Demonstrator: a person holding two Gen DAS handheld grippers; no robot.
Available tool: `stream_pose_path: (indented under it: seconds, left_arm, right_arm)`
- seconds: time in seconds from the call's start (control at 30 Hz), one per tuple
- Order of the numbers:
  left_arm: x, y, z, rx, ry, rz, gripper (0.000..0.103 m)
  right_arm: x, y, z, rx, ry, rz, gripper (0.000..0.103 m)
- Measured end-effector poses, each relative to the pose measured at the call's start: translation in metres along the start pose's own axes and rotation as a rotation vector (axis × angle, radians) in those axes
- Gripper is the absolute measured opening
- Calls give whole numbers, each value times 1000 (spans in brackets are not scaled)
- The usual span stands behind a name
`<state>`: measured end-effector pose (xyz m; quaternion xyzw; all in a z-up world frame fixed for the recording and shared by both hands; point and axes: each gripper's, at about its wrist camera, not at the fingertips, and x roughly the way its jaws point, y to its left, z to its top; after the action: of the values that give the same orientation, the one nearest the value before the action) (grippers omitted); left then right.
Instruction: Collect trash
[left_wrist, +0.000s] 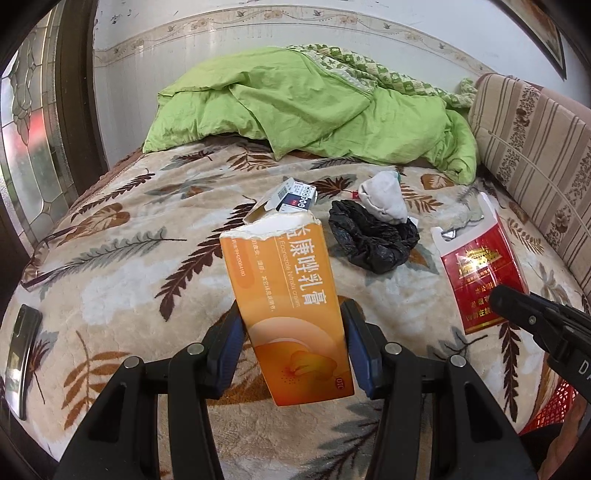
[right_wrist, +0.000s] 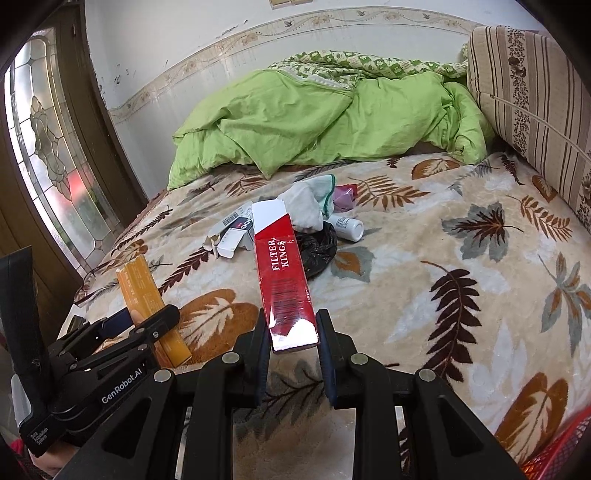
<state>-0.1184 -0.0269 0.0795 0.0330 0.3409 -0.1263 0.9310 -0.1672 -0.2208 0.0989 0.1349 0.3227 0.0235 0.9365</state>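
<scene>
Trash, left wrist view: orange box (left_wrist: 291, 310) clamped in left gripper (left_wrist: 293, 345) jaws above bed (left_wrist: 110, 280); black bag (left_wrist: 373, 236) and sock (left_wrist: 384, 199) lie beyond. Right wrist view: red carton (right_wrist: 286, 280) clamped in right gripper (right_wrist: 293, 354) jaws; 1 white bottle (right_wrist: 347, 227) on bed.

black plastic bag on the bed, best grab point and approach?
Take the black bag by its raised crumpled folds on the near side, coming from above and in front. It lies slack and lumpy, a white cloth rests on its far edge, and both claws are already full.
</scene>
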Motion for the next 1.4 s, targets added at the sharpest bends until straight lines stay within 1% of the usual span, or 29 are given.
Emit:
stream_pose_path:
  seconds: [0.23, 1.4]
  left_arm:
    - [1, -1, 0, 13, -7, 20, 50]
    - [0, -5, -2, 15, -7, 24, 50]
  right_arm:
    - [1, 1, 0, -4, 0, 1, 25]
    - [-1, 1, 0, 0, -5, 5, 25]
